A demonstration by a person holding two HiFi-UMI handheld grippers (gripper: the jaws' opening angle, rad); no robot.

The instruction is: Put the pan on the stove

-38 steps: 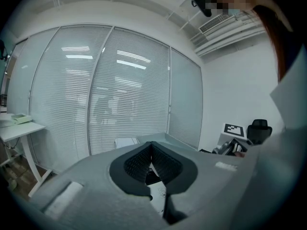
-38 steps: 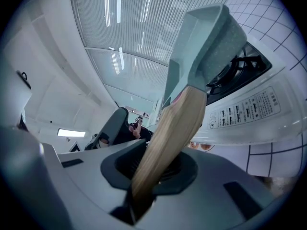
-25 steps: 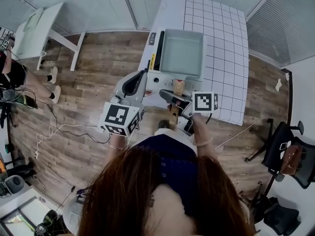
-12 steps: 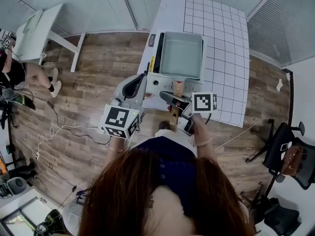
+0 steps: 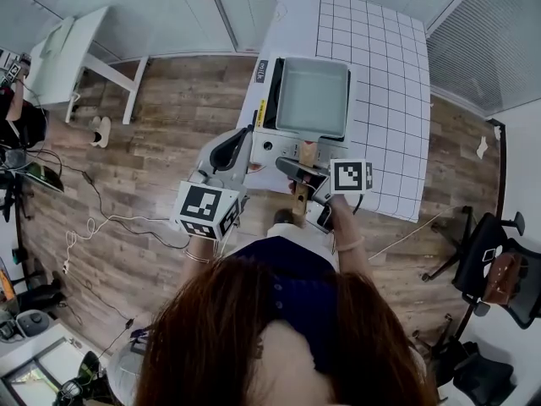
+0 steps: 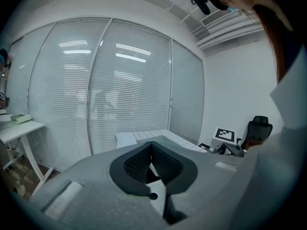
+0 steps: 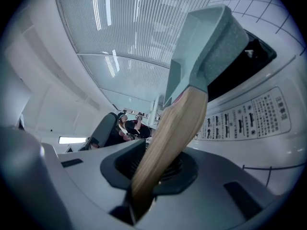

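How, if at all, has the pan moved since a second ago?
Yes, slightly toward the person: the pan now leaves a black strip of the stove showing past its far rim.

Wood floor (image 5: 161, 125) all around, loose cables (image 5: 89, 222) snaking across it on the left. Small white desk (image 5: 72, 53) sits upper left, black office chair (image 5: 499, 260) far right, gridded table (image 5: 385, 83) up top.

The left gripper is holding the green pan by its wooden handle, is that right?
Not quite. It is the right gripper that is holding the green pan by its wooden handle, as the right gripper view shows. The left gripper holds nothing.
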